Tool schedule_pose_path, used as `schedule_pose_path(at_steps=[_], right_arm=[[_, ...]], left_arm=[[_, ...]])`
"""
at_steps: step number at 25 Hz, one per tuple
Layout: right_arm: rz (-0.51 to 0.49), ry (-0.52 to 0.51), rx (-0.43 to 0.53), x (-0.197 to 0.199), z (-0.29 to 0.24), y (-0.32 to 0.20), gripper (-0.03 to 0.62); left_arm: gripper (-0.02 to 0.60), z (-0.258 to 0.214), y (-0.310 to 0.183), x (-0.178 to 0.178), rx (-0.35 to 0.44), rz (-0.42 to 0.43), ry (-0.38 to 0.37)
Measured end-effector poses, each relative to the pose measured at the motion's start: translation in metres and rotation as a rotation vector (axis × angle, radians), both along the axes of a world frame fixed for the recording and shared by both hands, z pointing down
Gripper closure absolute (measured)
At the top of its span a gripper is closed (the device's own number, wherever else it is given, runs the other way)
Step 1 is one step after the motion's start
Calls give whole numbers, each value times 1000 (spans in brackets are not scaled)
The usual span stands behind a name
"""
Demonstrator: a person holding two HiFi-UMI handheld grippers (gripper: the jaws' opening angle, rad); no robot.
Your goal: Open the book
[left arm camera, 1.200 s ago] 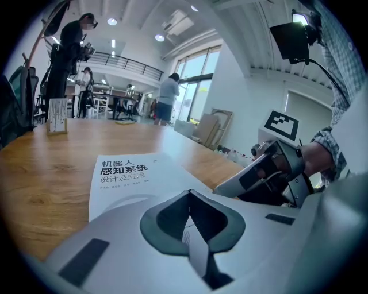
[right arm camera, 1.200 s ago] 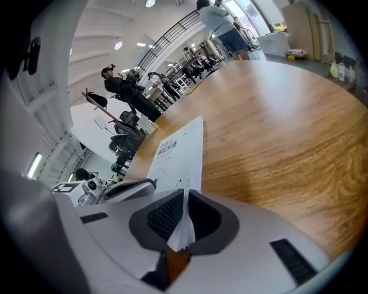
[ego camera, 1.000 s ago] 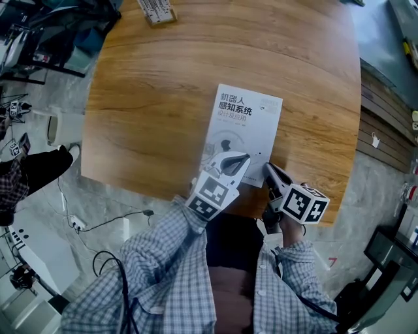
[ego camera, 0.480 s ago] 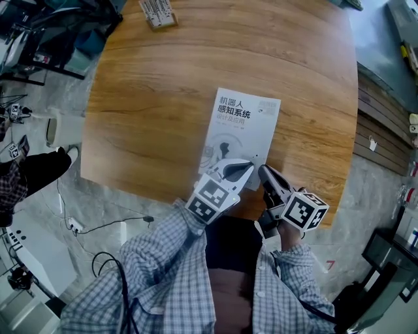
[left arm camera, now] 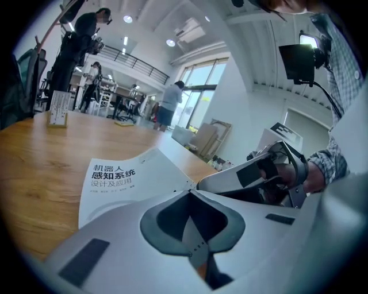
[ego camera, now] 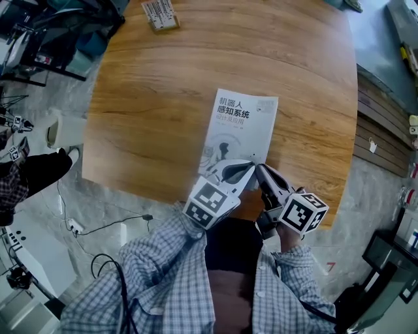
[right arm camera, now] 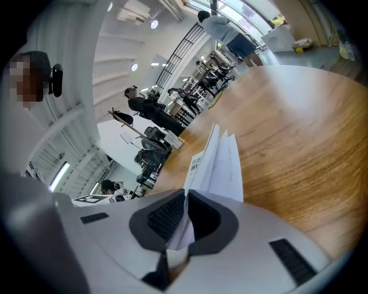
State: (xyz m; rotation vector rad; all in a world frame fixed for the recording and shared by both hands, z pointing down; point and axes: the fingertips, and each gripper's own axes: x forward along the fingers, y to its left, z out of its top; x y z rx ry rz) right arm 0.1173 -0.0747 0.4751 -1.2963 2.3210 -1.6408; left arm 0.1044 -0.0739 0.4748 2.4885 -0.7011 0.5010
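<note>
A white book (ego camera: 240,127) with dark printed characters lies on the wooden table (ego camera: 157,98), close to its near edge. Both grippers meet at the book's near right corner. My left gripper (ego camera: 249,166) is shut on the corner of the cover (left arm camera: 123,178); a white sheet shows between its pads (left arm camera: 190,191). Just to its right, my right gripper (ego camera: 260,169) is shut on the book's pages (right arm camera: 221,163), which fan up from the table beyond its tips (right arm camera: 185,192). The right gripper (left arm camera: 253,175) also shows in the left gripper view.
A small printed card stand (ego camera: 160,13) sits at the table's far left edge, far from the book. The table's near edge (ego camera: 163,192) runs just under the grippers. Chairs, cables and gear (ego camera: 39,39) crowd the floor to the left. People stand in the background.
My right gripper has moved left from beside the book onto its near right corner, beside the left gripper's tips. The book has shifted slightly away.
</note>
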Motion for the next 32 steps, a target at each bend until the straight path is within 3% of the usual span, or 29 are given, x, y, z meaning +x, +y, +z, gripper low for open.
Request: schedule_pose_path(at_steps=[32], right_arm=[[-241, -93, 161, -116, -57, -37, 563]], left_arm=[[575, -50, -37, -118, 39, -401, 44]])
